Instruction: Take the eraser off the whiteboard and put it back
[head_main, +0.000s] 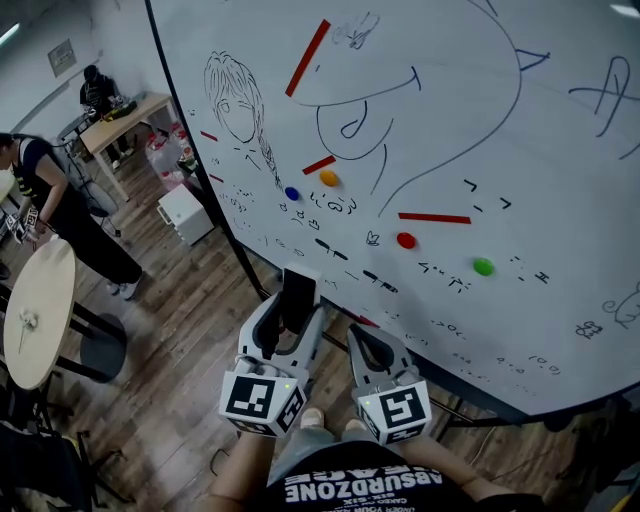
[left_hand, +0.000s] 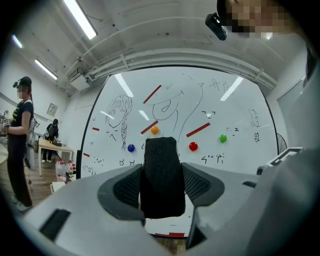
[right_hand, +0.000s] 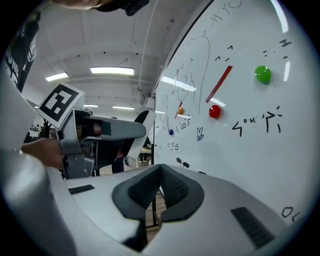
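Pinched the eraser (left_hand: 161, 175) in the left tongs (left_hand: 161, 186), one textured pad on each long flank, with the dark felt block upright and poking well past the tips. Gripped low on the block, probably to leave the upper part free for meeting the board first.

Held off the whiteboard (head_main: 450, 120), in front of its lower part, with a clear gap to the surface in the right gripper view; likely to avoid smearing the drawings and scribbles before settling on a spot.

Kept the right tongs (right_hand: 159, 187) pressed together on nothing, low and just beside the left pair. Apparently parked out of the way, one pair being enough for so light a thing.

Aimed both pairs roughly level at the board, a sensible line for a straight push onto it.

Judged the removal done and the return not yet done. Called for next, on this reading: a bare patch away from the red magnet (head_main: 405, 240), the green magnet (head_main: 483, 266) and the red strips, then a square press before letting go. Risked a slide or a drop otherwise.
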